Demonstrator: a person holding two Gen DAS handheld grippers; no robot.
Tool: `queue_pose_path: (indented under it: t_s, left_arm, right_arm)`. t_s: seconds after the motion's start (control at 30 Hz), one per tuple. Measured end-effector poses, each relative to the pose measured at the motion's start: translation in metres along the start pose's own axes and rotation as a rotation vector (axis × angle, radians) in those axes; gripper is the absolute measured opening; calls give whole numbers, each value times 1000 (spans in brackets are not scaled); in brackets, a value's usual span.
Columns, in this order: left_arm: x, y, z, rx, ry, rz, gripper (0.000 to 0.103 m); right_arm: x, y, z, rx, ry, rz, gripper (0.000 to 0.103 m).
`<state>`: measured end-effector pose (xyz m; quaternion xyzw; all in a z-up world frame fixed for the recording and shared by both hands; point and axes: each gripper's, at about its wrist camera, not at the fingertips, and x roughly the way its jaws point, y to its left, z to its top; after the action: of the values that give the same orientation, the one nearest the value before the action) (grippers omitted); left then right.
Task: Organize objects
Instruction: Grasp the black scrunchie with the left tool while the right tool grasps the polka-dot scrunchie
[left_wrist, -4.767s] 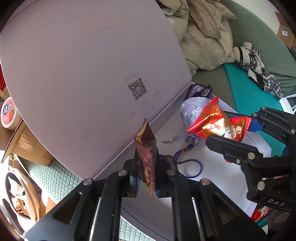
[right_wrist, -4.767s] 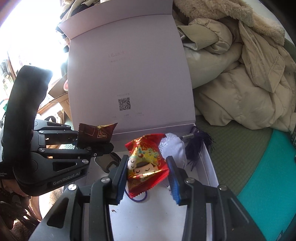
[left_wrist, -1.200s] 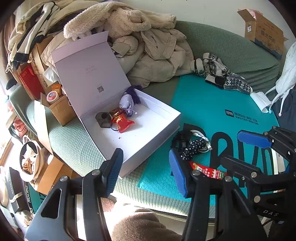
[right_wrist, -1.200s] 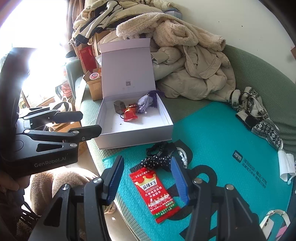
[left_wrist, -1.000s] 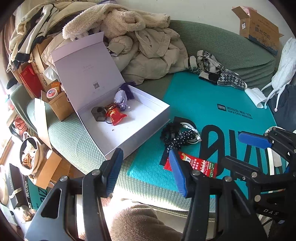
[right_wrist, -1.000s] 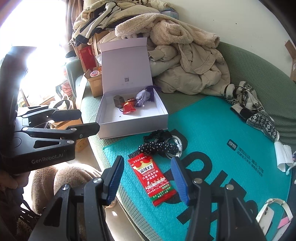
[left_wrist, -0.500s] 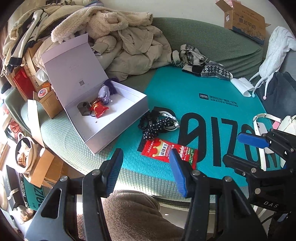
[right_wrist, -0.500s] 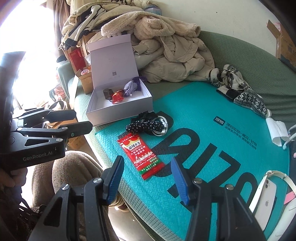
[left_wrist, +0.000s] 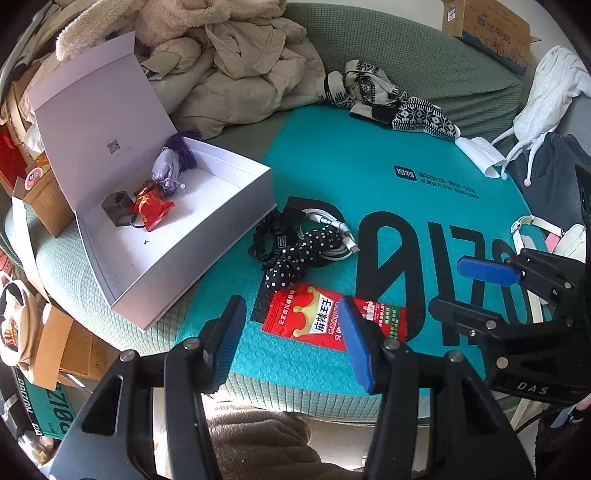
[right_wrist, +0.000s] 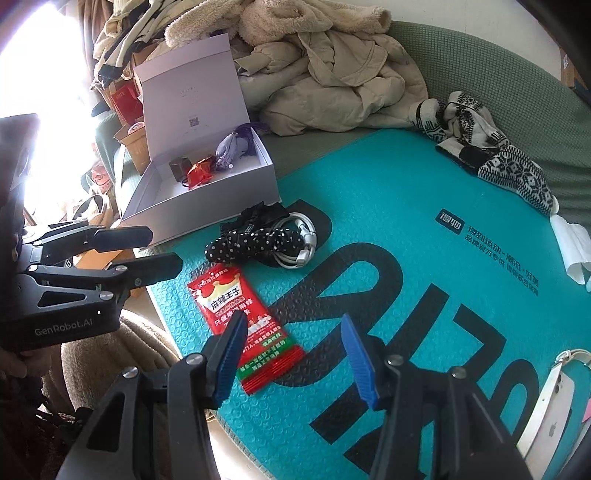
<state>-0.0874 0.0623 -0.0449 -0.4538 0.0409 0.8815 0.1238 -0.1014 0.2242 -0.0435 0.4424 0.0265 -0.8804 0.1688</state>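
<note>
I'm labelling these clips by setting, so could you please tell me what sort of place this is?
Most likely a lived-in room at home, not a lab. A green sofa carries a heap of coats, knitted gloves lie on a teal mat, and cardboard boxes crowd the floor beside it.

Left gripper (left_wrist: 291, 325), jaws parted and empty, above a red snack packet (left_wrist: 317, 321) near the teal mat's (left_wrist: 369, 177) front edge; scrunchies and cable (left_wrist: 303, 243) behind; open white box (left_wrist: 207, 258) at left.
</note>
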Motion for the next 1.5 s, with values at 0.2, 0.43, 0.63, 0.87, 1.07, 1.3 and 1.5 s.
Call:
queue_pose_path:
  t_s: [0.2,0.43,0.63,0.87,1.07,1.3,1.5]
  left_arm:
    - [45,9,18,12,21,-36,50]
    - [82,23,36,1,50,-65,50]
    - [98,42,53,-24,51,-63,50]
    - [123,47,68,-10,79,-80,50]
    - [142,42,71,11,95,-123,40]
    - [156,40,66,-18,133,-121,30]
    - [151,34,61,-27,152,-163,23]
  right_arm:
    - [31,-13,14,6,30,16,53]
    - [59,-26,30,34,44,31,53]
    - [80,-31,46,44,42,38,53]
    - [102,-31,53,42,69,30,53]
    - [106,-30,50,32,80,26,35]
    - [99,-20,45,-19,87,16,14]
    - [84,-35,31,32,102,-21,14]
